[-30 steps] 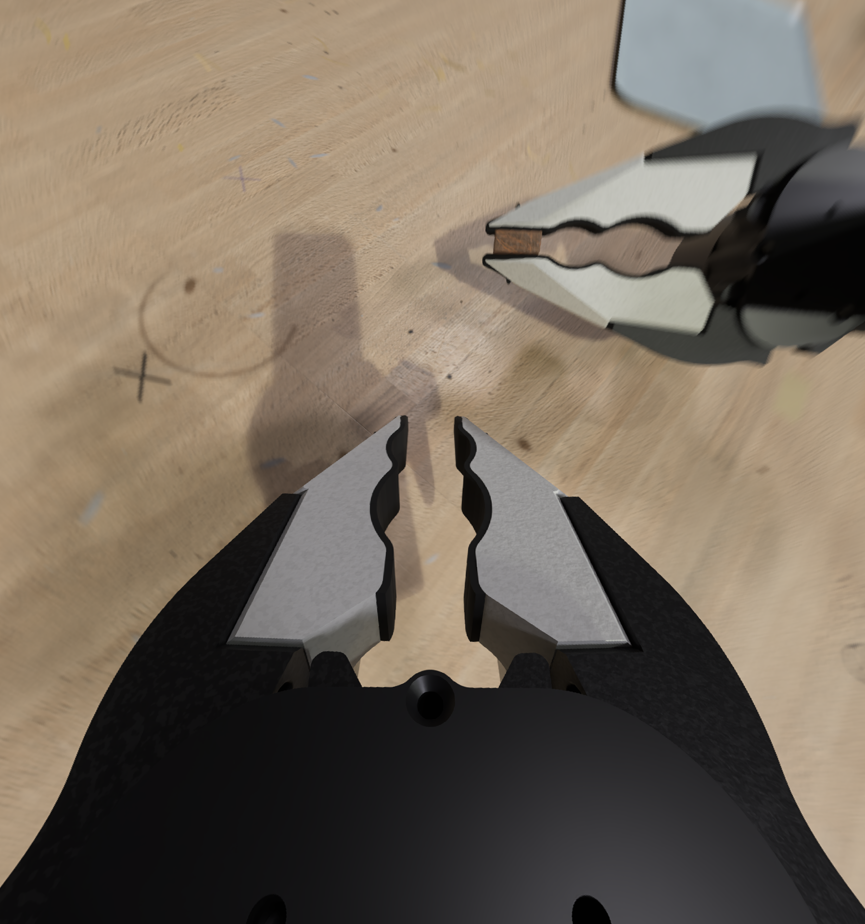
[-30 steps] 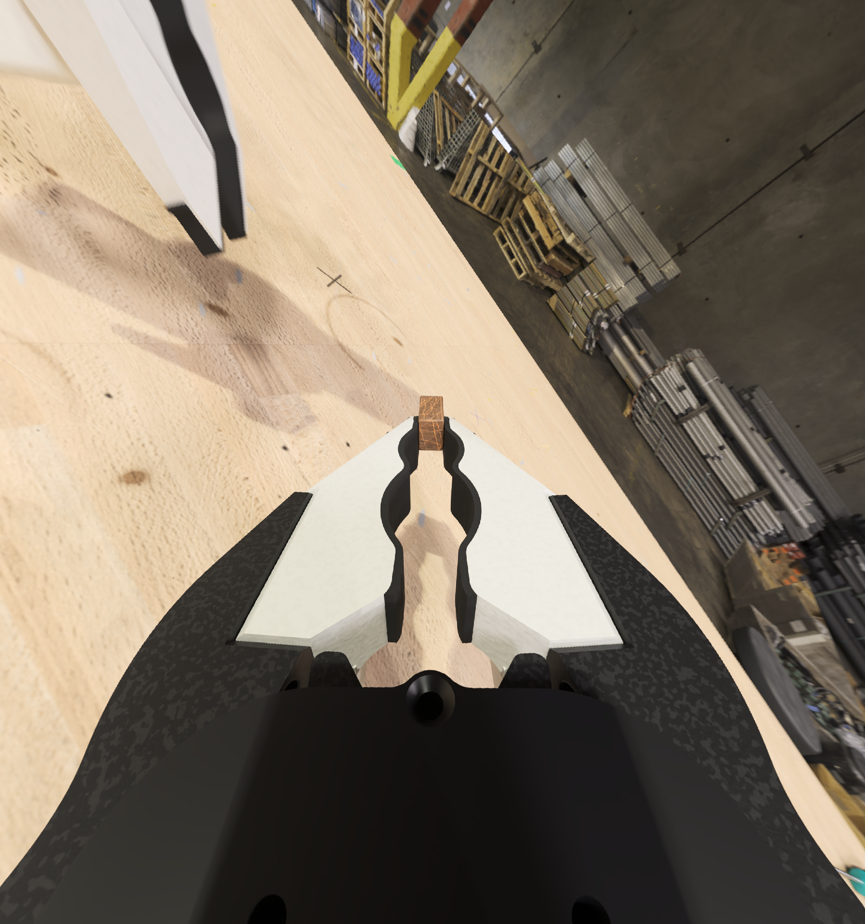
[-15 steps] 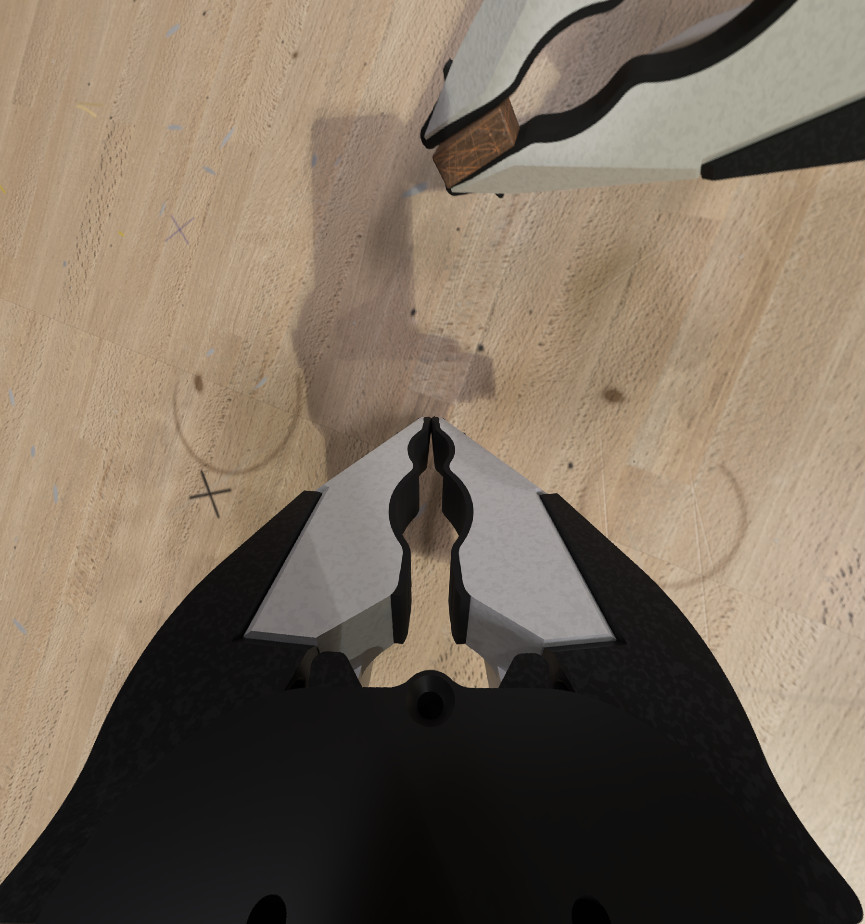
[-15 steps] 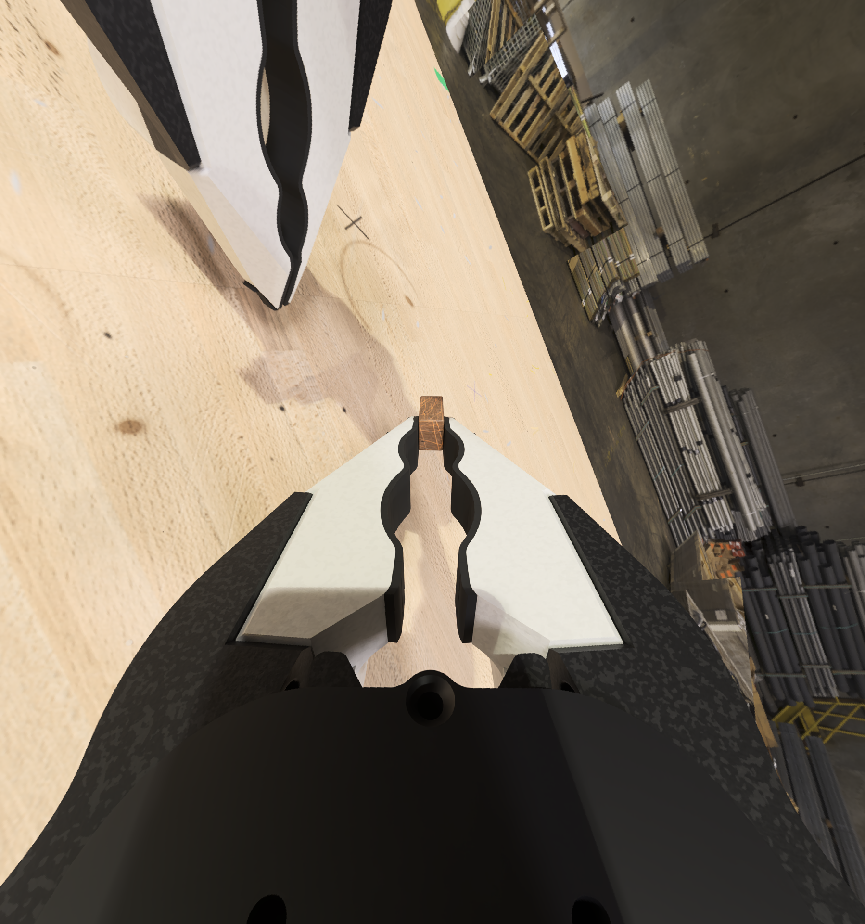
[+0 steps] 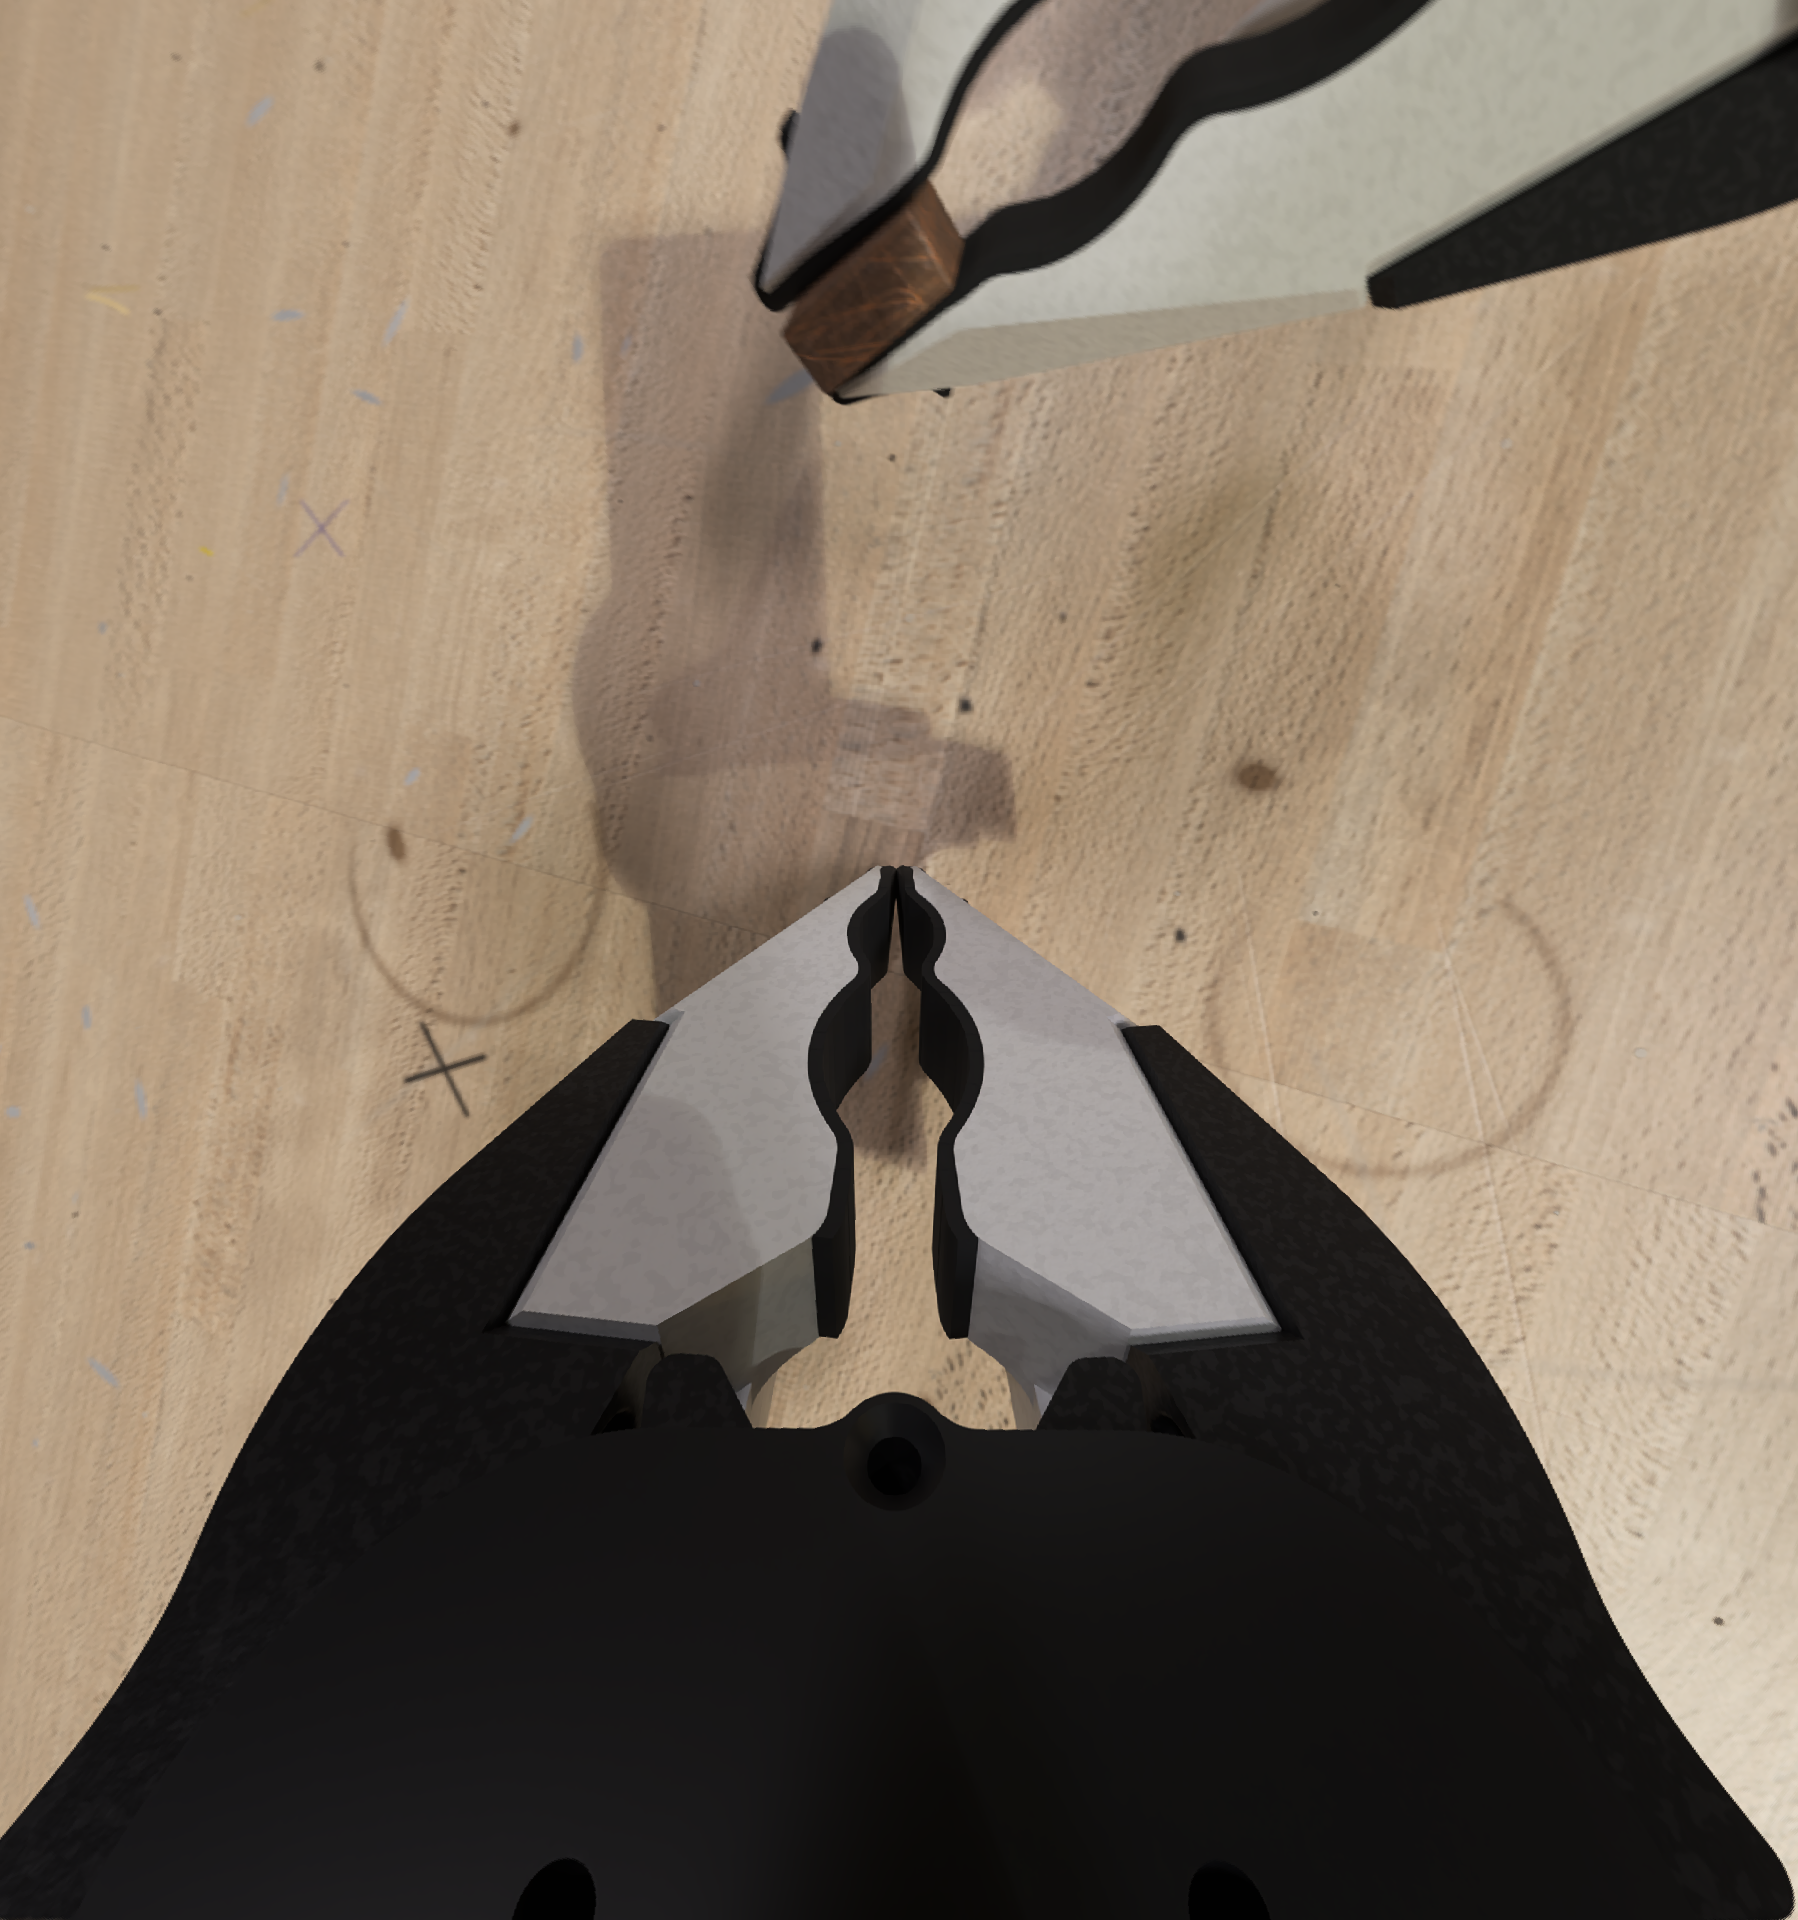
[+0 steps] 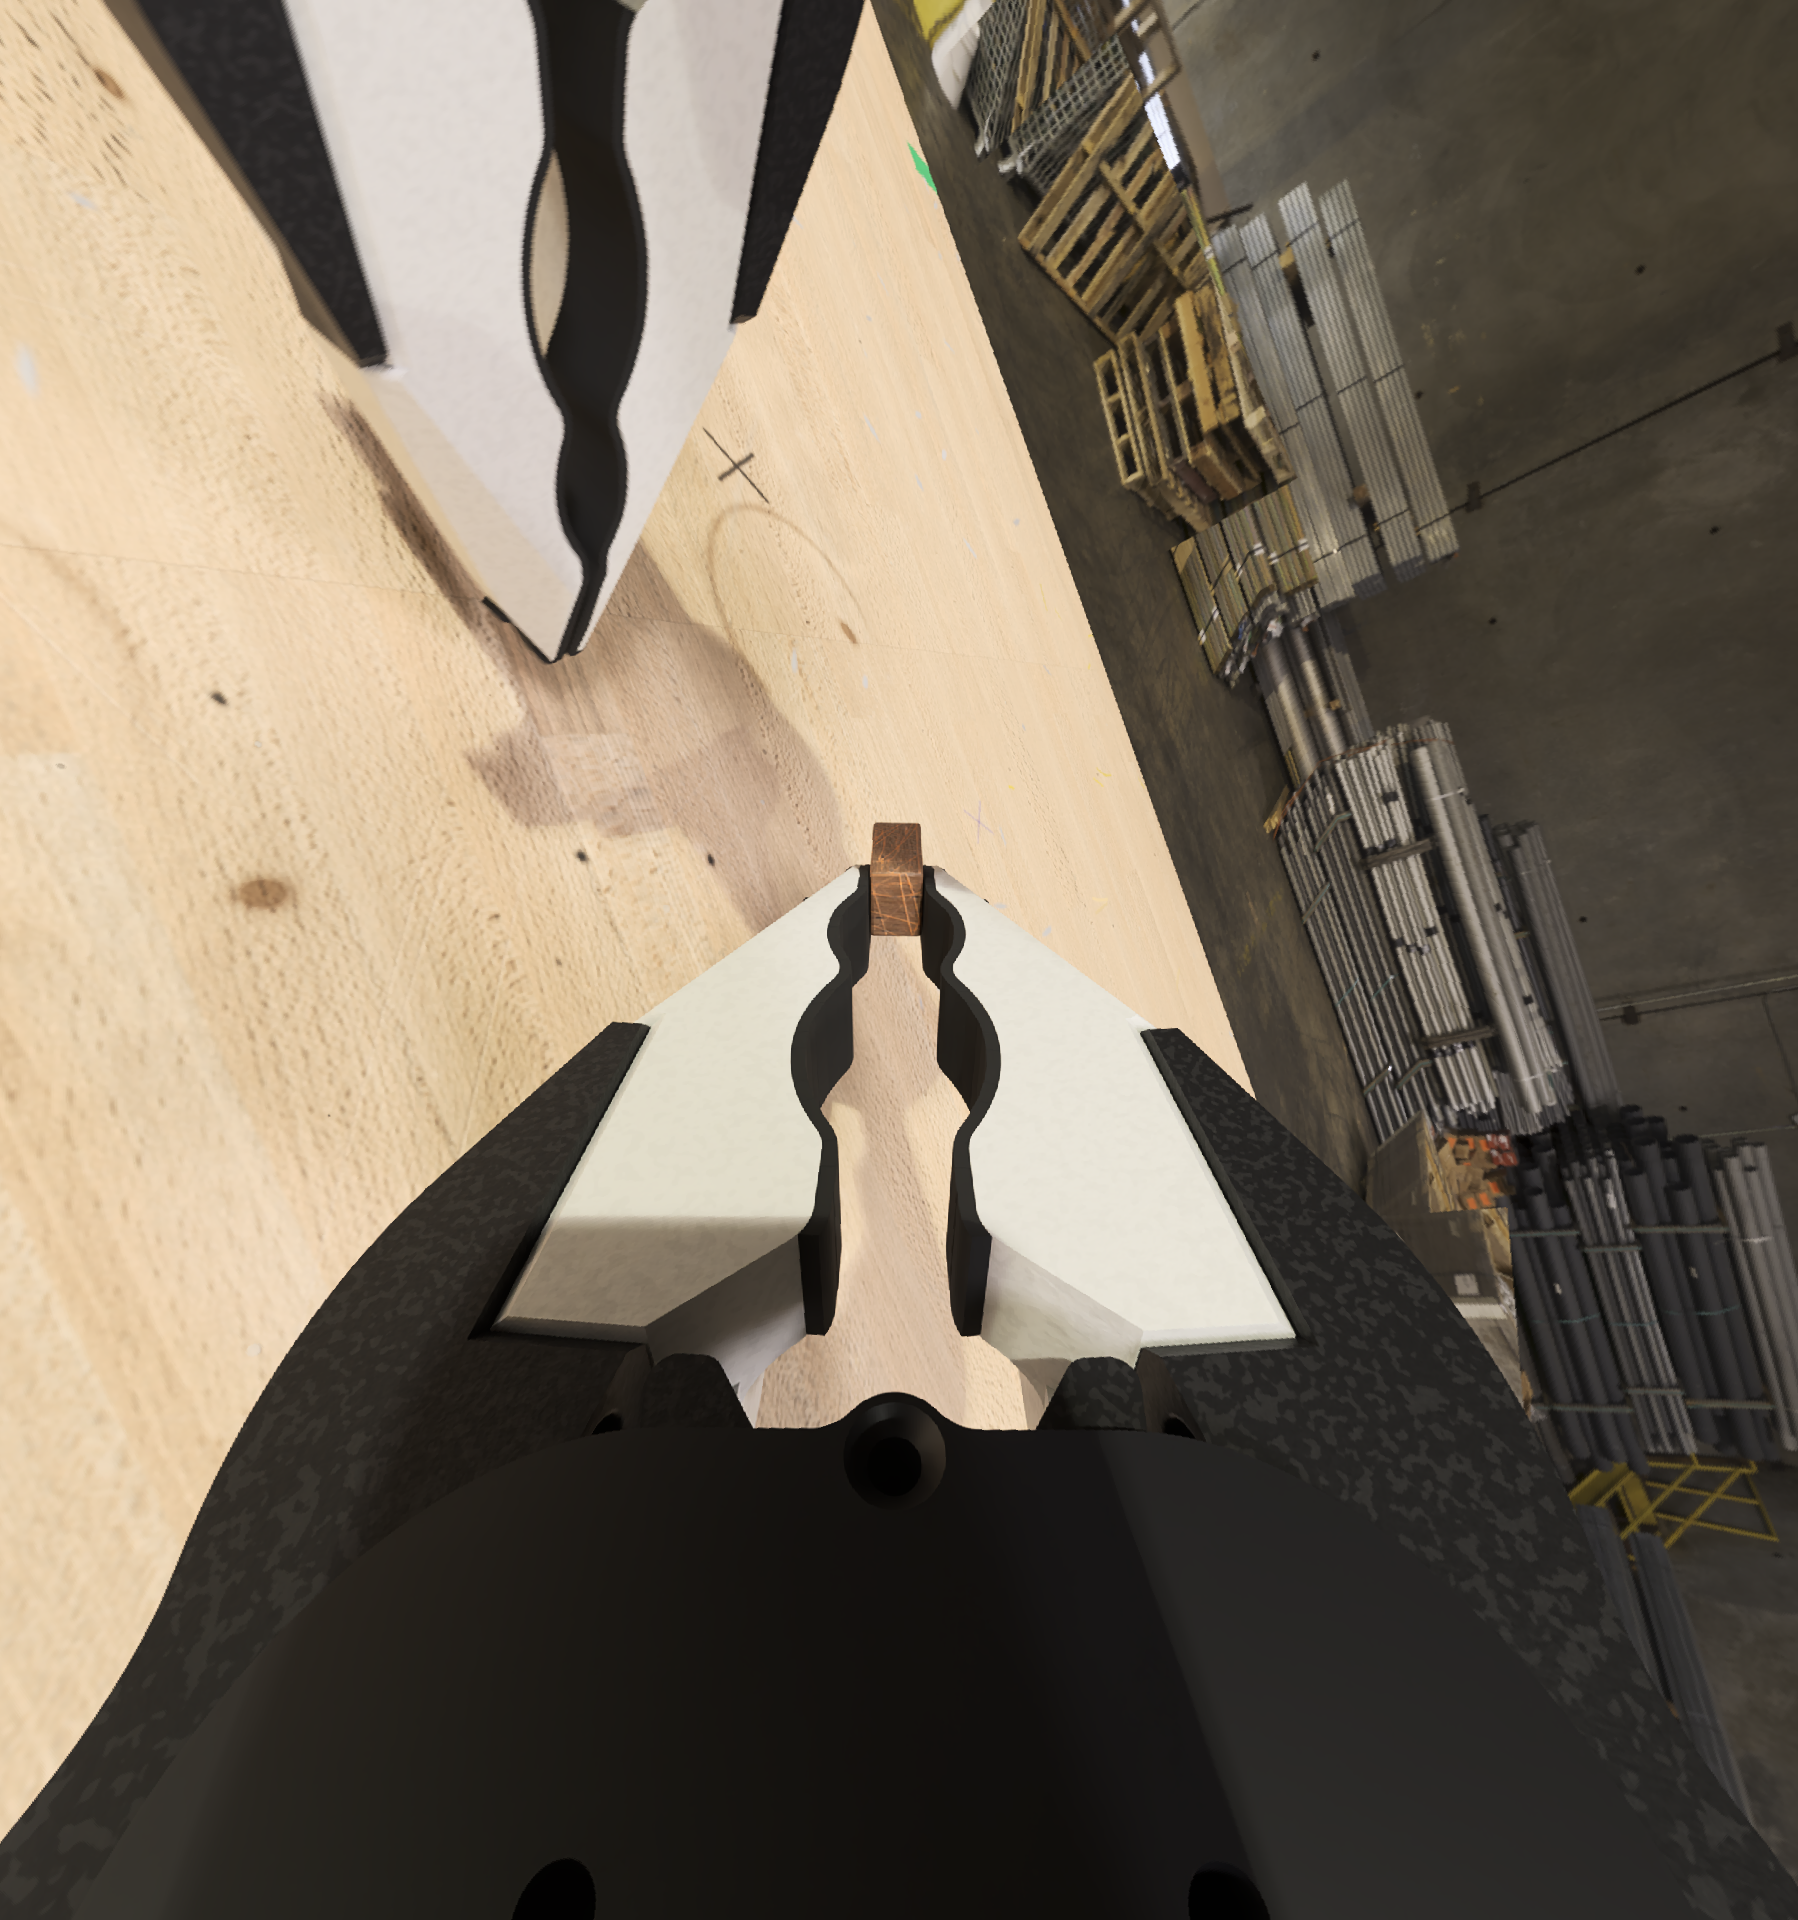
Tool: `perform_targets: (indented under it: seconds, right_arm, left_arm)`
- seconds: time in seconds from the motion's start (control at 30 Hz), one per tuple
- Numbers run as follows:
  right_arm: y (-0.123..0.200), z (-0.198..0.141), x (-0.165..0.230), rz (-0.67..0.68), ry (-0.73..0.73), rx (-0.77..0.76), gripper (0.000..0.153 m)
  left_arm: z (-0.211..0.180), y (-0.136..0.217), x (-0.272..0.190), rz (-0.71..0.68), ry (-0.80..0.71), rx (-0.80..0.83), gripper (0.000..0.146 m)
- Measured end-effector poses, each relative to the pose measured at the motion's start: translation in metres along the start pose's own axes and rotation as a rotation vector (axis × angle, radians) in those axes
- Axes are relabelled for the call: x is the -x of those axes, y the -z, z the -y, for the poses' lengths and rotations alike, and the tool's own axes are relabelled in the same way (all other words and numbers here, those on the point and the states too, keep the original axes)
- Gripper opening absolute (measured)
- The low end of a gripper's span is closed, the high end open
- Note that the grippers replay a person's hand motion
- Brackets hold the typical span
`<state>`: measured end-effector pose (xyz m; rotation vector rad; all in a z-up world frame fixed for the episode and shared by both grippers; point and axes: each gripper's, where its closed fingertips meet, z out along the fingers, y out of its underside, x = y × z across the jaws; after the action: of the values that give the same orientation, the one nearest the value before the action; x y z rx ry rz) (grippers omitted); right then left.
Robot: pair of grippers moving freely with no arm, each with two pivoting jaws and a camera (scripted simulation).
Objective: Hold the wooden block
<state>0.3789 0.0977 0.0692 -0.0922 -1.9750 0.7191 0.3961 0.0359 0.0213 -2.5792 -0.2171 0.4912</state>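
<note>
The wooden block [image 6: 896, 879] is a small brown cube pinched between the tips of my right gripper [image 6: 896, 883], which holds it above the wooden table [image 6: 199, 1039]. In the left wrist view the same block [image 5: 869, 296] shows at the top, clamped in the right gripper [image 5: 853, 312]. My left gripper [image 5: 896, 875] is shut and empty, tips touching, pointing down at the table below the block. It also shows in the right wrist view [image 6: 573, 644] at the upper left, apart from the block.
The table [image 5: 251, 312] bears pencil circles and a cross mark [image 5: 445, 1067]. Its right edge [image 6: 1134, 831] runs diagonally in the right wrist view. Beyond it lie stacked pallets [image 6: 1144, 260] and bundles of pipes [image 6: 1446, 914] on a dark floor.
My left gripper closed from slightly open to fully shut and swung to look straight down. The right gripper with the block has come closer and looms larger in the left wrist view.
</note>
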Motion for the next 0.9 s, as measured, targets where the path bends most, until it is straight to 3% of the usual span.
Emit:
perform_targets:
  seconds: [0.23,0.9]
  right_arm:
    - [0.0,0.0,0.0,-0.009,-0.012,-0.014,0.008]
    - [-0.001,0.003,-0.001,-0.02,-0.001,-0.038,0.008]
  left_arm:
    - [0.005,-0.003,-0.001,-0.025,-0.069,-0.01,0.005]
    - [0.001,-0.007,-0.007,-0.084,-0.201,0.043,0.0]
